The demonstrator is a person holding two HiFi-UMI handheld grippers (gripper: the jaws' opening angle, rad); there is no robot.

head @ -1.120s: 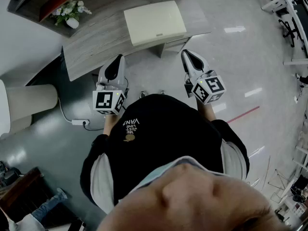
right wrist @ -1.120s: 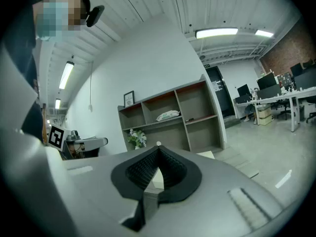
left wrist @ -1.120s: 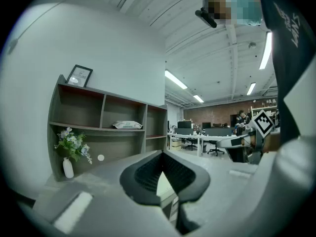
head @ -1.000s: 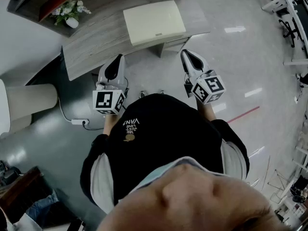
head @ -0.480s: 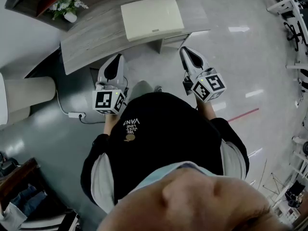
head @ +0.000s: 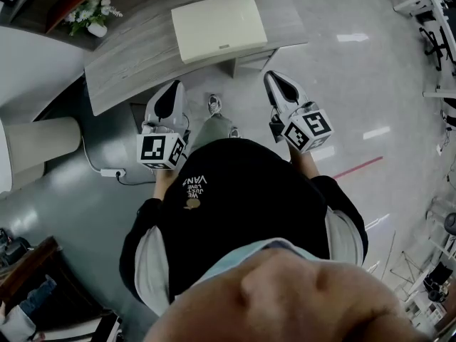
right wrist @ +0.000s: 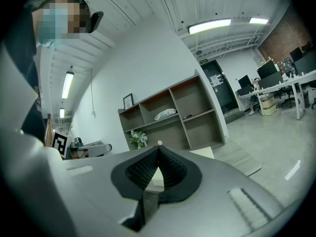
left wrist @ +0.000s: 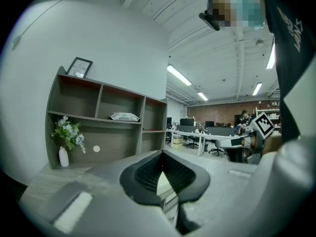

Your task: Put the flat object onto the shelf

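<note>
- My left fingers: fully closed, holding nothing.
- My right fingers: closed too, empty.
- Flat object lies on the worktop ahead of both, untouched, not on the shelf.

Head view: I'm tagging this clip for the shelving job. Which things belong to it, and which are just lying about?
Job: flat cream object on the desk; shelf; left gripper and right gripper, both shut and empty.
Lying about: flower vase; picture frame; packet on the shelf; power strip on the floor.
</note>
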